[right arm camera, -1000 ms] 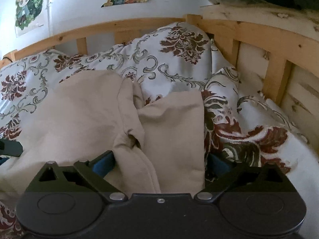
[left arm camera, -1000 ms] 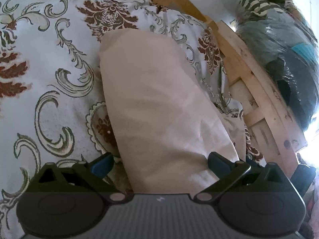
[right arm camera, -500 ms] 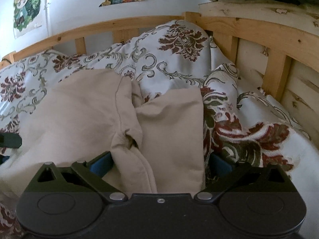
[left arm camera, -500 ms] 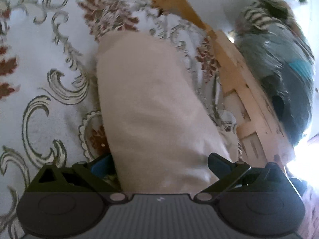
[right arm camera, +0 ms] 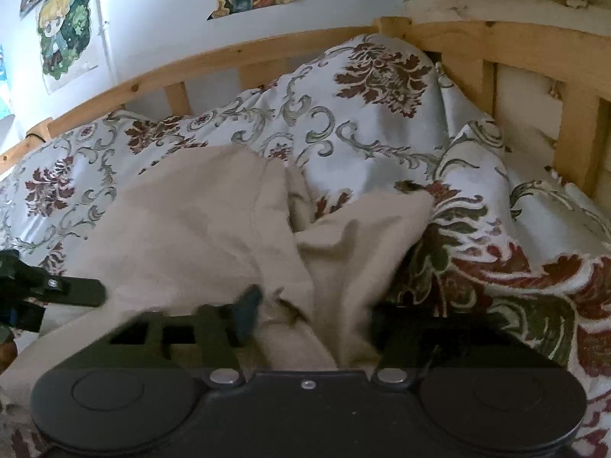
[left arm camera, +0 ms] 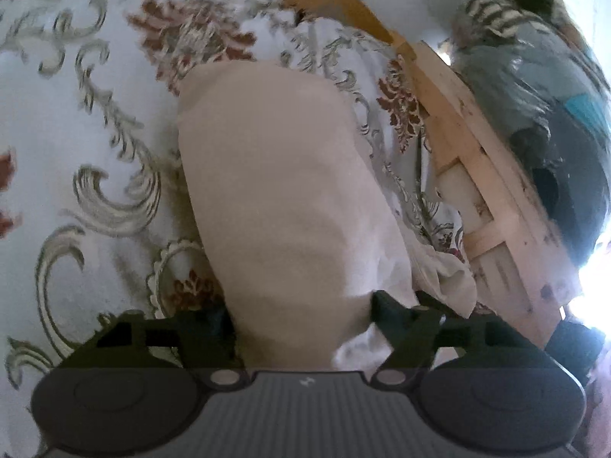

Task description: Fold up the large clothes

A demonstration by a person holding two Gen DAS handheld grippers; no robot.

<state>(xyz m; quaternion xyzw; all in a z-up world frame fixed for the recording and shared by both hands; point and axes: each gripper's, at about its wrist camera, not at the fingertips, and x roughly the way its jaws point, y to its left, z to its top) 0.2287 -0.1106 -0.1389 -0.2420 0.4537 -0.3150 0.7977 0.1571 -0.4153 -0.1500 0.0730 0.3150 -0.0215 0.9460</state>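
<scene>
A large beige garment (left arm camera: 282, 191) lies on a floral bedspread (left arm camera: 76, 152). In the left wrist view it runs away from me as a long folded strip. My left gripper (left arm camera: 301, 316) has its jaws narrowed around the near end of the cloth. In the right wrist view the garment (right arm camera: 183, 236) is spread out, with a creased flap (right arm camera: 359, 236) on its right. My right gripper (right arm camera: 313, 316) has its jaws narrowed around the bunched near edge. The left gripper (right arm camera: 49, 286) shows at the left edge of this view.
A wooden bed frame (right arm camera: 290, 45) runs along the far side and right (left arm camera: 488, 175). The bedspread (right arm camera: 382, 114) is heaped up against the frame. Dark bagged bundles (left arm camera: 553, 95) lie beyond the rail. Posters (right arm camera: 65, 26) hang on the wall.
Both grippers' jaws have closed in from wide open onto the beige cloth. The cloth's near edge has bunched up between the right fingers. The left gripper has moved further into the right view.
</scene>
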